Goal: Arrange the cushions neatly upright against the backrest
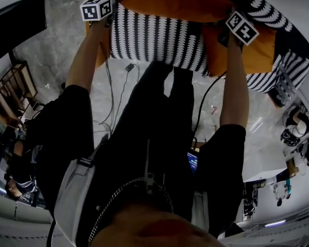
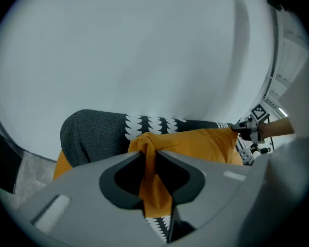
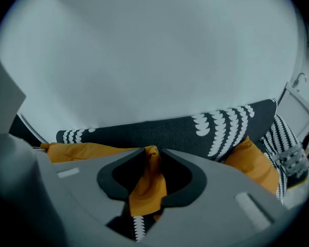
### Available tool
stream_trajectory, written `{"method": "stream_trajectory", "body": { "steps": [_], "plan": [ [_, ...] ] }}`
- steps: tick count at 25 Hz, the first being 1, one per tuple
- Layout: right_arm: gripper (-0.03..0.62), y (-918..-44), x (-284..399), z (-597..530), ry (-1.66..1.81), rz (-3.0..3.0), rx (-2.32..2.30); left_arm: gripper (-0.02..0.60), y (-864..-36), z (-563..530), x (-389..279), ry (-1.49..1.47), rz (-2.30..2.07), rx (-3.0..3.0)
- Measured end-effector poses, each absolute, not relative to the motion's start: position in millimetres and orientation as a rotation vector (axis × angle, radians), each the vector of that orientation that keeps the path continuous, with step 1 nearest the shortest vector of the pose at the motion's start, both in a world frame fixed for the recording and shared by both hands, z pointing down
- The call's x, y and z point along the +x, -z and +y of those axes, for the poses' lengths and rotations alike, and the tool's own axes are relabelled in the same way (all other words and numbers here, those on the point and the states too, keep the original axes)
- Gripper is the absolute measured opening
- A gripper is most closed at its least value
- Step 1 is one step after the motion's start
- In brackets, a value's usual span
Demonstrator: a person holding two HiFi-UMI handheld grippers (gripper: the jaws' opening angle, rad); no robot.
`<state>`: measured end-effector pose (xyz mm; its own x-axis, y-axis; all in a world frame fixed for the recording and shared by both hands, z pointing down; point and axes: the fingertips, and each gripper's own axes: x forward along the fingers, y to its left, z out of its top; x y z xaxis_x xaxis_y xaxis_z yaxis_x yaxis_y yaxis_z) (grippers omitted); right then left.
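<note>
A soft fold of the orange cushion is pinched narrowly in the left tool and the right tool alike, with a coarse-woven, scallop-patterned cushion just beyond.

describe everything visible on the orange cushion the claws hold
The orange cushion is plain, soft-looking fabric with no pattern. Both claws grip its upper edge: the left claw pinches a bunched fold near one end, the right claw another near the other. It stretches between them, just in front of a dark grey cushion with white scalloped print. A black-and-white patterned cushion lies on its near side.
</note>
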<state>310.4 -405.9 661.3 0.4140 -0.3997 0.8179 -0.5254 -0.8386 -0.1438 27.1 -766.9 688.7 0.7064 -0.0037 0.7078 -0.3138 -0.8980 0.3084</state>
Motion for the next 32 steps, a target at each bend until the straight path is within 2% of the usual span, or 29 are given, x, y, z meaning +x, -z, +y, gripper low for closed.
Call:
{"method": "stream_trajectory", "body": {
  "steps": [2,3,4,6,13,22,28,32],
  "plan": [
    [0.175,-652,317,-414,-1.338,-0.843,2.544,0.115,-684,-772,29,-1.019,-0.278,2.514],
    [0.196,-644,321,-415,-1.304,-0.858,2.568,0.166,-681,-773,29,-1.006,-0.298,2.530],
    [0.196,-637,324,-414,-1.282,-0.875,2.603,0.221,-677,-773,28,-0.992,-0.323,2.550],
    [0.195,-621,329,-408,-1.255,-0.895,2.687,0.245,-667,-775,22,-0.952,-0.389,2.596],
    [0.174,-591,320,-352,-1.189,-0.919,2.745,0.244,-624,-742,-3,-0.846,-0.457,2.716],
    [0.105,-582,292,-236,-1.004,-1.155,2.568,0.213,-606,-592,40,-0.817,-0.413,2.812],
    [0.086,-602,351,-125,-0.969,-1.260,2.454,0.207,-607,-466,88,-0.780,-0.491,2.734],
    [0.086,-617,372,-100,-0.980,-1.373,2.391,0.204,-617,-411,87,-0.696,-0.661,2.613]
  ]
}}
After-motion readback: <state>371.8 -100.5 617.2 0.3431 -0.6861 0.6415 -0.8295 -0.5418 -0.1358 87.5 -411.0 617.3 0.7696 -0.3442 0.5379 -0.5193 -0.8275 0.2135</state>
